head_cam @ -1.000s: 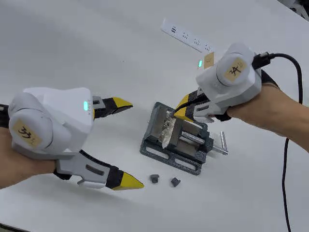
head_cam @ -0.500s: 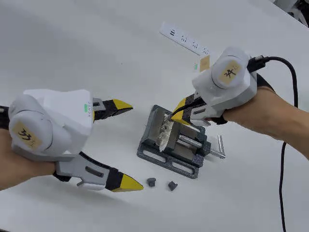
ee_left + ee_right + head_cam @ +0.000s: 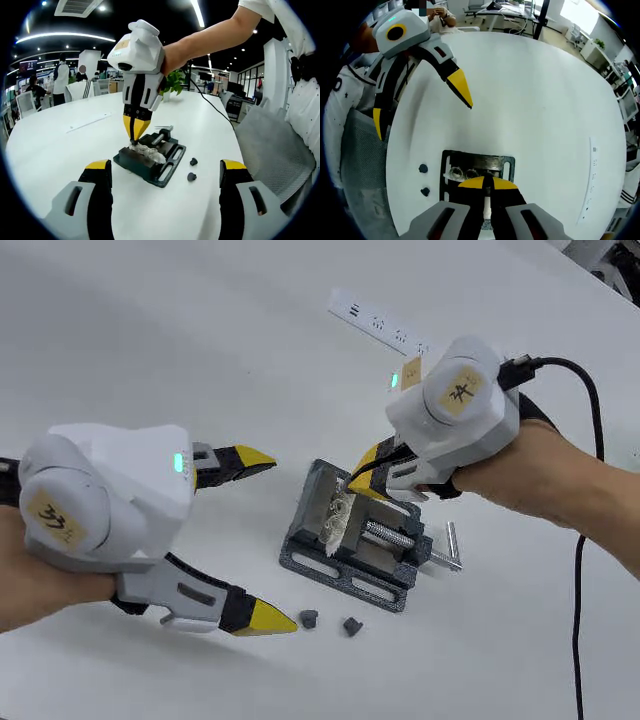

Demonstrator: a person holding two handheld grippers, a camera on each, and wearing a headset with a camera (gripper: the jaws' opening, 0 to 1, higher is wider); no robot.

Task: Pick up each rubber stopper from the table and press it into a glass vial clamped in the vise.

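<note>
The right gripper (image 3: 356,483) hangs over the vise (image 3: 345,578) with its jaws drawn together, the tips right at the glass vials (image 3: 338,518) clamped there; whether anything is pinched between them I cannot tell. The left gripper (image 3: 273,538) hovers left of the vise, its jaws spread wide. Two dark rubber stoppers (image 3: 309,619) lie on the white counter (image 3: 200,340) on the near side of the vise, one just beside the left gripper's near jaw tip.

Right gripper (image 3: 353,483) is dipping, jaws together, onto the vials (image 3: 338,518) in the vise (image 3: 345,575) — left gripper (image 3: 281,538) is hanging wide apart, two stoppers (image 3: 309,619) sitting on the worktop (image 3: 150,340) beside its lower jaw.
</note>
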